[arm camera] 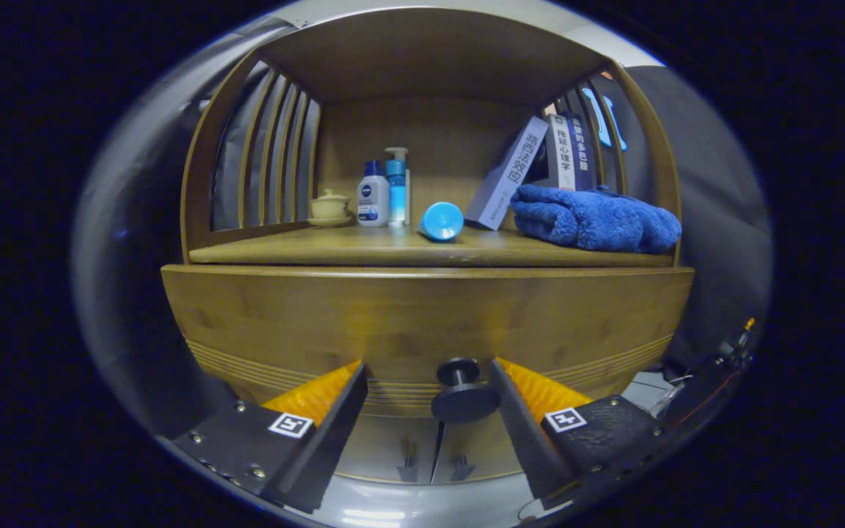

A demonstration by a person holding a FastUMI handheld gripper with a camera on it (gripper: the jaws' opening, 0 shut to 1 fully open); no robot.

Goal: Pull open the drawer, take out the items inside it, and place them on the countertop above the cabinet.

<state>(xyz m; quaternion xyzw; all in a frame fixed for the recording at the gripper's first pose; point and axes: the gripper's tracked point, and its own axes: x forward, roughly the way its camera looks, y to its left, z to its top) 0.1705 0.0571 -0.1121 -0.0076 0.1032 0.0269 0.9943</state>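
Note:
A wooden cabinet fills the scene, its drawer front facing me with a dark round knob low at its middle. My gripper is open, one finger on each side of the knob. The knob sits close to the right finger, and a wide gap separates it from the left finger. Neither finger presses on it. The drawer's inside is hidden. Above the drawer front runs the wooden countertop, beyond the fingers.
On the countertop stand a small lidded cup, a white bottle and a blue pump bottle. A blue cylinder lies on its side by leaning books. A folded blue towel lies on the right. Slatted side walls close in the shelf.

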